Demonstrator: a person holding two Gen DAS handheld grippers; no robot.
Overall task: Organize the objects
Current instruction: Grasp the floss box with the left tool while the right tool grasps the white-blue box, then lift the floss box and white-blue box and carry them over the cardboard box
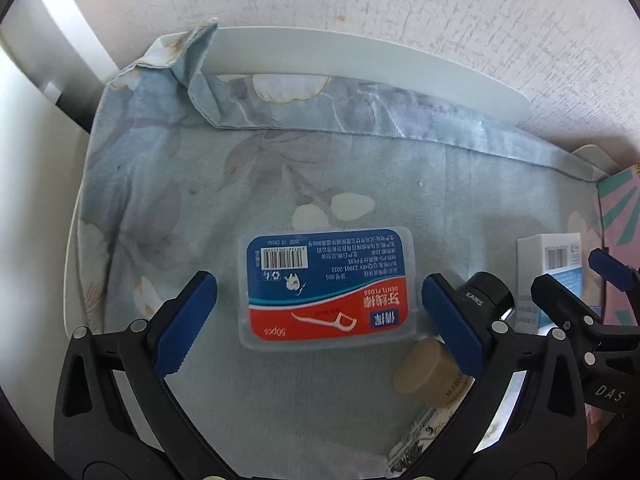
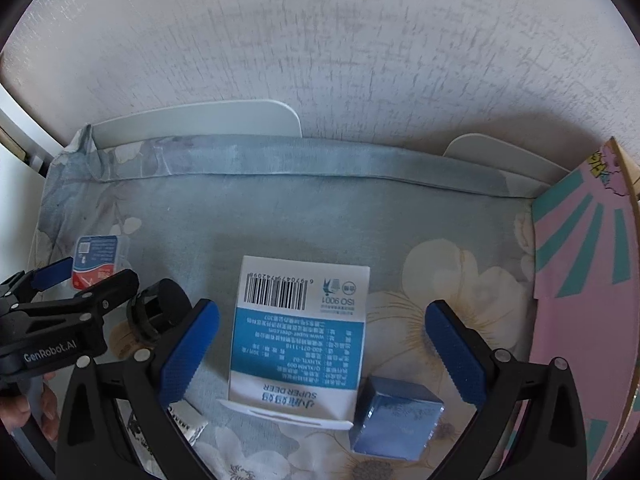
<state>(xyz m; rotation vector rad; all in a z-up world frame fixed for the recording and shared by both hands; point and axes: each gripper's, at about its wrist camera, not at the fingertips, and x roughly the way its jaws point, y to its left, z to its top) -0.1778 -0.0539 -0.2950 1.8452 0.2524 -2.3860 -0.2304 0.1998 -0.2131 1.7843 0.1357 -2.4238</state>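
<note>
Both grippers hover with fingers spread and empty, the left gripper [image 1: 318, 326] straddling a dental floss box [image 1: 326, 286] lying flat on the floral cloth [image 1: 200, 200], the right gripper [image 2: 322, 354] framing a white-and-blue carton [image 2: 300, 336], apparently lining up grasps.

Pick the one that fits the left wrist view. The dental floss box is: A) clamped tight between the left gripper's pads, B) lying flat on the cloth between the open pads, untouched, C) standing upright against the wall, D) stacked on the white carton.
B: the dental floss box lies flat on the floral cloth, with a gap on each side to the left gripper pads.
</note>
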